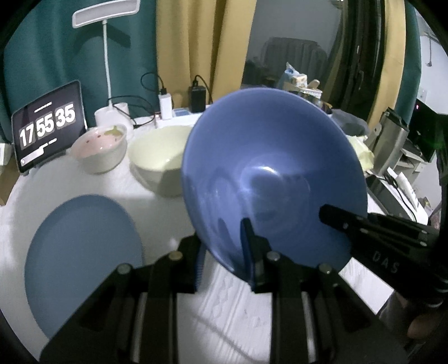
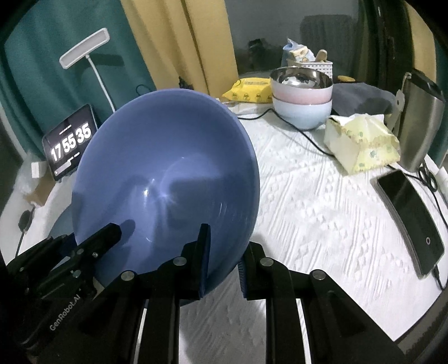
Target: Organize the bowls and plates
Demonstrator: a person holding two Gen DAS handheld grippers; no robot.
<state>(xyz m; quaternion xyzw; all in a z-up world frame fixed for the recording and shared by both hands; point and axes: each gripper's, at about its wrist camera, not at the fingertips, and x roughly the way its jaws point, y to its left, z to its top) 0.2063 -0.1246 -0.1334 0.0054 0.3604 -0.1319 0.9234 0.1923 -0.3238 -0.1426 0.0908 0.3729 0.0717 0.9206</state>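
A large blue bowl (image 1: 274, 168) is held tilted above the white table, its inside facing both cameras; it also shows in the right wrist view (image 2: 165, 173). My left gripper (image 1: 224, 252) is shut on the bowl's near rim, one finger inside and one outside. My right gripper (image 2: 224, 260) is shut on the rim at the other side and shows in the left wrist view (image 1: 364, 226). A blue plate (image 1: 84, 260) lies flat at the left. A cream bowl (image 1: 159, 156) and a pink bowl (image 1: 99, 147) stand behind it.
A tablet clock (image 1: 49, 126), a lamp (image 1: 105, 16) and chargers (image 1: 165, 105) stand at the back. Stacked pink and blue bowls with a steel one (image 2: 302, 92), a tissue pack (image 2: 361, 142), a phone (image 2: 411, 221) and cables (image 2: 308, 137) lie at the right.
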